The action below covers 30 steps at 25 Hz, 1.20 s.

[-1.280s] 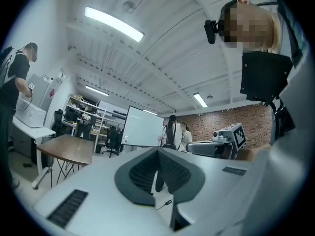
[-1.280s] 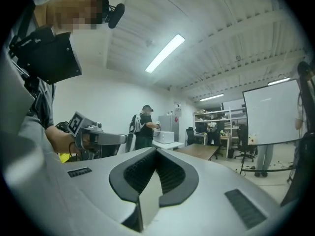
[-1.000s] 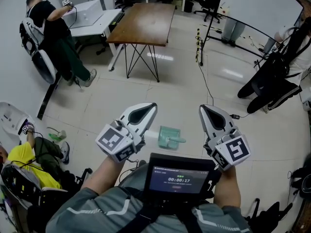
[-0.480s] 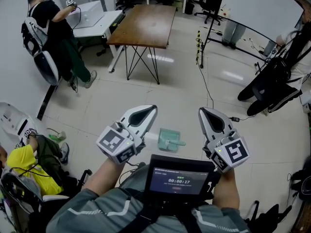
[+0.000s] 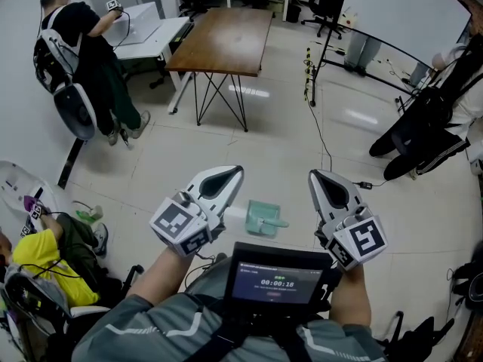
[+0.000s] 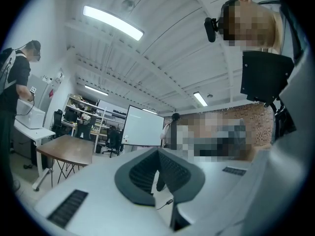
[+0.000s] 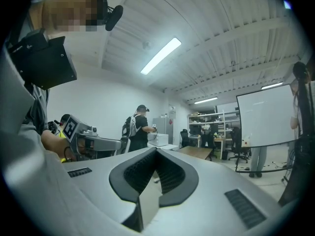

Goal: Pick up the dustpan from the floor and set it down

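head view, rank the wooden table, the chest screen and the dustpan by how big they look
1. table and screen: about alike; the screen is far nearer the camera, so unranked.
2. dustpan: clearly smallest.

light: bright, even, from ceiling strips (image 6: 113,22) | glare: on floor (image 5: 361,115) | edges: fisheye-bent, dark corners | focus: sharp

Your pale green dustpan (image 5: 262,217) lies flat on the tiled floor, just below the frame's centre, handle pointing right.
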### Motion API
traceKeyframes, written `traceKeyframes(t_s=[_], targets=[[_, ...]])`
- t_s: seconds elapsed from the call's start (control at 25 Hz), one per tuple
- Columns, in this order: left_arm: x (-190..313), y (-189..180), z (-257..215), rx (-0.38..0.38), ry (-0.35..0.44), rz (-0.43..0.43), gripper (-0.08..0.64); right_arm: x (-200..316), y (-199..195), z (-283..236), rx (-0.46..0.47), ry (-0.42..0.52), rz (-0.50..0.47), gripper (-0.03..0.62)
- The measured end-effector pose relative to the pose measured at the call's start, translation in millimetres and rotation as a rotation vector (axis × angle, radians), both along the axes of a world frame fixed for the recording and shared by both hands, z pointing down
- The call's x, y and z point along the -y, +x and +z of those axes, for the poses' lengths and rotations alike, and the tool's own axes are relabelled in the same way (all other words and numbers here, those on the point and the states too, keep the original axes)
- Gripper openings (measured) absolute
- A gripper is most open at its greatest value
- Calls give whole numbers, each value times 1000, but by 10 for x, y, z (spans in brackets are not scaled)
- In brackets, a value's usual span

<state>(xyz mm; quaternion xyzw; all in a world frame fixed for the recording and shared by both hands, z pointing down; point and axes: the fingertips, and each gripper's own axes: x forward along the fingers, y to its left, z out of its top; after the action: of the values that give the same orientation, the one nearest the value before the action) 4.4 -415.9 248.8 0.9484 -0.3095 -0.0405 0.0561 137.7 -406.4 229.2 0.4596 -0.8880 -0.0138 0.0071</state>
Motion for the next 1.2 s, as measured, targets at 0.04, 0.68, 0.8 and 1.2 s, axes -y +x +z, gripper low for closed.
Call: traceKeyframes(t_s=[0.04, 0.68, 0.8, 1.2], targets=[[8, -7, 7, -1, 0, -1, 19, 7, -2, 3, 1, 1, 1, 15], [-102, -11, 127, 23, -6, -13, 19, -127, 95, 83, 3, 10, -1, 15], [-186, -78, 28, 24, -9, -54, 19, -160, 82, 24, -1, 11, -27, 15], [-644, 54, 217, 81, -59, -274, 20, -261, 438, 374, 17, -44, -208, 15]])
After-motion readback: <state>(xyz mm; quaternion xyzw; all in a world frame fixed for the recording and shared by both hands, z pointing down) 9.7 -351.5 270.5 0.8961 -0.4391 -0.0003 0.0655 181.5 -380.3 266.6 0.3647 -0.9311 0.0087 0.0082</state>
